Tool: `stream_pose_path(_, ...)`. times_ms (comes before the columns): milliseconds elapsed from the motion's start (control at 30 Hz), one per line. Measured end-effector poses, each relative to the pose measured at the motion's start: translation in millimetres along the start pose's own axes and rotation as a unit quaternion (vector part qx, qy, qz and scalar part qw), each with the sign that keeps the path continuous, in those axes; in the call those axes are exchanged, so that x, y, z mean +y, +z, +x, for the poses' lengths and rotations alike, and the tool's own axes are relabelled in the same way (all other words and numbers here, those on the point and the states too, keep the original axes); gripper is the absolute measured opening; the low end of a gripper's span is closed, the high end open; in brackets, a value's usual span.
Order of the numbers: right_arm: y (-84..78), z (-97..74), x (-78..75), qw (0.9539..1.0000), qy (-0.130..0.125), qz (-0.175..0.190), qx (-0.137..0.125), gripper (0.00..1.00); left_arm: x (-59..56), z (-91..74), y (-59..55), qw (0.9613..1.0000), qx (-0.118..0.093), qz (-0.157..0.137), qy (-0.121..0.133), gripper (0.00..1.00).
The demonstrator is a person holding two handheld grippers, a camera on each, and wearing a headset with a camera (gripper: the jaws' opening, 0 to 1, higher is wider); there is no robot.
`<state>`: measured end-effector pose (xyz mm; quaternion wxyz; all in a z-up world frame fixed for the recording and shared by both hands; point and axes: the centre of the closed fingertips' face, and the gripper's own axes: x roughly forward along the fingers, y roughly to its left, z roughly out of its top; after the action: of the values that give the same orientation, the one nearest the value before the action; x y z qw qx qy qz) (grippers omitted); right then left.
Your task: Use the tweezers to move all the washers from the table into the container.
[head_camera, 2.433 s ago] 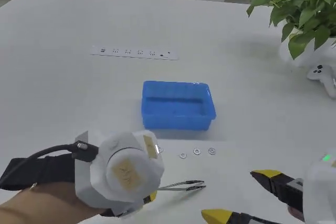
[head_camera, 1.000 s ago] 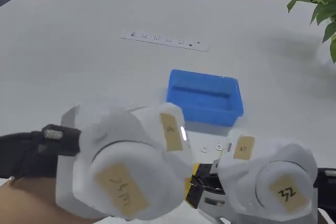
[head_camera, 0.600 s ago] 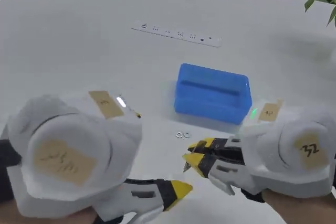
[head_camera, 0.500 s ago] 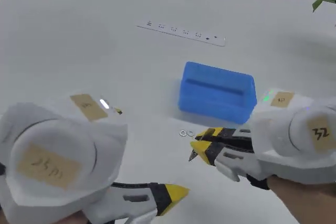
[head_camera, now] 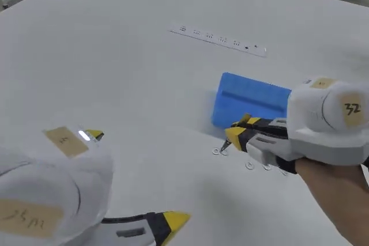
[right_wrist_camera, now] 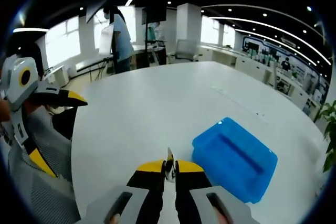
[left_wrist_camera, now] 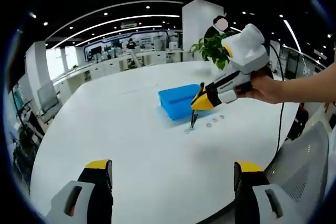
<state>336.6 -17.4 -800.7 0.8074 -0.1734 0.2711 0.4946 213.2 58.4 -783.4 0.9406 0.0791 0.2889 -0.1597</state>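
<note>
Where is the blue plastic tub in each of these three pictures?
Head view: the blue plastic container sits right of centre, behind the right gripper.
Left gripper view: the container is near the centre, left of that gripper.
Right gripper view: the container is lower right, beside the jaws.
Shared landmark: the right gripper, shut on metal tweezers beside the container.

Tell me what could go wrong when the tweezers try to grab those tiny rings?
1. The washers lie tiny and flat on the table, so the tweezers pinched in the right gripper might slip off or flick one away.
2. Some washers sit close together, so the tips could knock a neighbour aside.
3. The blue container has raised walls, and a loosely held washer might drop before clearing them.
</note>
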Motion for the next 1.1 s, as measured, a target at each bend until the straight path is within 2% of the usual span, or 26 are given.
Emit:
stream_pose_path(133,0.1,6.0,-5.7,1.0000,-0.004,0.000,0.000,0.03,1.1,5.0,-8.9,0.9999,0.013,-0.001,0.000,0.99)
stream_pose_path(233,-2.7,10.5,-8.6,1.0000,-0.003,0.000,0.006,0.03,1.5,6.7,-10.4,0.9999,0.010,0.003,0.004,0.99)
stream_pose_path(367,-8.5,13.2,-10.9,0.9999,-0.002,0.007,0.013,0.04,0.3,9.4,-14.0,0.9997,0.016,0.016,0.006,0.99)
stream_pose_path(467,-6.5,12.4,-12.4,0.9999,-0.005,0.014,0.008,0.04,0.7,10.2,-13.6,0.9996,0.014,0.021,0.009,0.99)
stream_pose_path(533,-4.9,12.8,-12.1,0.9998,-0.002,0.019,0.005,0.04,1.6,9.2,-9.4,0.9993,0.002,0.032,0.016,0.99)
stream_pose_path(600,-4.2,13.7,-12.1,0.9998,-0.002,0.018,0.004,0.04,0.0,9.5,-10.1,0.9992,0.003,0.037,0.014,0.99)
stream_pose_path(667,-3.9,14.6,-11.6,0.9998,-0.001,0.018,0.004,0.04,-2.9,11.5,-14.0,0.9987,0.015,0.048,0.009,0.99)
stream_pose_path(733,-6.7,17.0,-10.3,0.9998,0.002,0.020,0.008,0.04,-4.2,11.6,-14.1,0.9983,0.014,0.056,0.008,0.99)
stream_pose_path(767,-5.5,16.4,-9.9,0.9998,0.001,0.019,0.001,0.03,-4.0,11.4,-14.4,0.9983,0.015,0.057,0.007,0.99)
stream_pose_path(1100,-7.3,13.2,-8.1,0.9999,-0.006,0.007,0.014,0.01,-2.3,11.8,-15.6,0.9984,0.019,0.053,0.008,0.99)
